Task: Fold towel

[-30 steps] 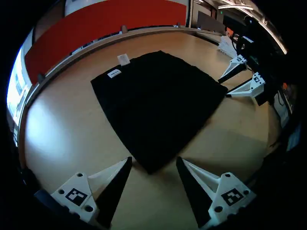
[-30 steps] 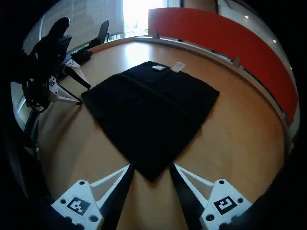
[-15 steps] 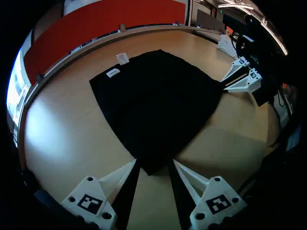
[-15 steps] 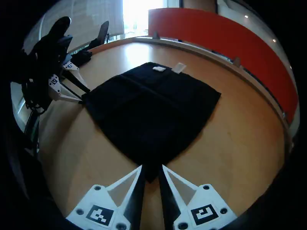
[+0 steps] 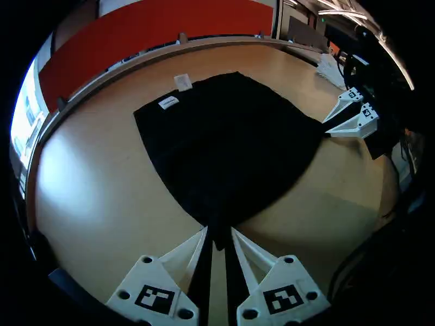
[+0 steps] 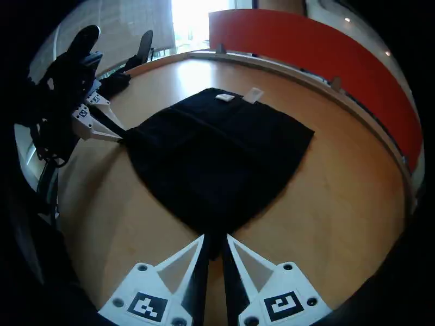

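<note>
**Between my fingertips: two corners of a black towel**

Right at the tips of my left gripper [image 5: 217, 244], one corner of the black towel [image 5: 228, 146] is pinched. The two fingers are drawn in until only a thin slot is left, and the dark cloth fills it. My right gripper [image 6: 215, 247] has the neighbouring corner the same way, its fingers nearly together with the towel's point caught between them.

Ahead of both pairs of fingers the towel spreads out flat across the wooden table [image 5: 98, 179], widening away from the tips. At its far edge, well beyond my fingers, a white tag [image 5: 168, 102] lies on the cloth. A second white piece [image 5: 183, 82] lies just past the towel's edge.

In the left gripper view, my right gripper is off to the right of my fingers, its tips at the towel's corner there. Beyond the table's curved far rim stands a red panel [image 5: 152, 27], and in the right gripper view a bright window [image 6: 190, 22] lies beside it.
</note>
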